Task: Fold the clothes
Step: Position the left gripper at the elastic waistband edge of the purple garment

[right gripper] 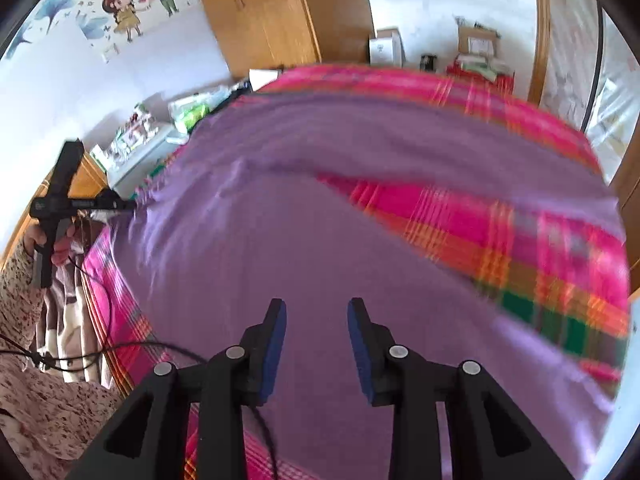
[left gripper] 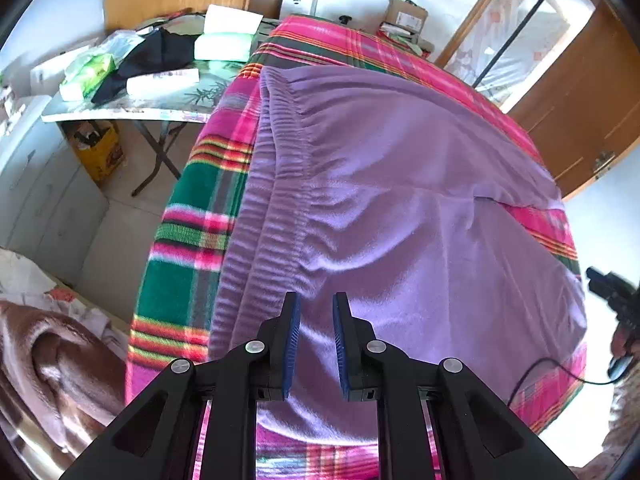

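left gripper: jaws narrowly apart, empty, above the ribbed waistband. purple trousers: spread flat on the plaid blanket; soft, light, limp fleece, best pinched at waistband or hem corners. right gripper: spread, empty.

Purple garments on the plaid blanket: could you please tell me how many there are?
1: a purple fleece garment spread across the pink-and-green plaid blanket, its ribbed waistband along the left edge. Others could lie hidden beneath it.
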Available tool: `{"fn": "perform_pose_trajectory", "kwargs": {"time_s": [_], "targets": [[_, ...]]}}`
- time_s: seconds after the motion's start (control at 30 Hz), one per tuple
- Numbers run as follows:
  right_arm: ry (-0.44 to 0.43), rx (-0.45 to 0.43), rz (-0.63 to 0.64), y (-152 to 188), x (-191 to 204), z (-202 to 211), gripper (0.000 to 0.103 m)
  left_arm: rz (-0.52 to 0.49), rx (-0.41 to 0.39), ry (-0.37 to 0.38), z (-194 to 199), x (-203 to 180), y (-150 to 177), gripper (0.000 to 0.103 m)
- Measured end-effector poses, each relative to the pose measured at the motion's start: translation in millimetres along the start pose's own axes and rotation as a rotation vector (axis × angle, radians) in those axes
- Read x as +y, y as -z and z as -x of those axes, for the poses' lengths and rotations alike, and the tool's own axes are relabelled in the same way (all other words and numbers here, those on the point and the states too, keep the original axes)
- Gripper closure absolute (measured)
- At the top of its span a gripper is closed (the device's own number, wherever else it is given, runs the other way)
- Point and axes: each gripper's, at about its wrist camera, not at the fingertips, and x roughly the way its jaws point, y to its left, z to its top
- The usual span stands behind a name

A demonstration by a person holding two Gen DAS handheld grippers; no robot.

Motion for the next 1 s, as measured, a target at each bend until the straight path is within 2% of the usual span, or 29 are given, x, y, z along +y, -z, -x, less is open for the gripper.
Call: {"fn": "perform_pose_trajectory", "kwargs": {"time_s": [0.13, 0.43, 0.67, 0.77, 0.87, 1.0], "targets": [[0.016, 0.048, 0.038, 8.2, 15.5, -28.4, 0.071, 0.004, -0.002, -0.021, -5.4, 0.6, 10.4, 0.086], [0.017, 0.068, 0.134, -2.0, 44.4, -48.3, 0.07, -0.001, 0.004, -0.025, -5.9, 3.1, 16.6, 0.086], [0.008, 0.055, 0.107, -6.0, 44.8, -52.6, 0.07, 0.018, -0.024, -0.028, -3.9, 6.8, 15.4, 0.086], [0.003, 0.052, 0.096, -6.9, 44.4, -55.2, 0.069, 0.022, -0.069, -0.069, 2.4, 7.6, 12.9, 0.086], [-0.004, 0.043, 0.079, -9.9, 44.4, -57.3, 0.069, 0.048, -0.129, -0.072, 8.5, 11.9, 5.4, 0.086], [-0.016, 0.033, 0.054, -11.4, 43.6, -58.1, 0.069, 0.068, -0.084, -0.085, -5.6, 16.8, -6.6, 0.086]]}}
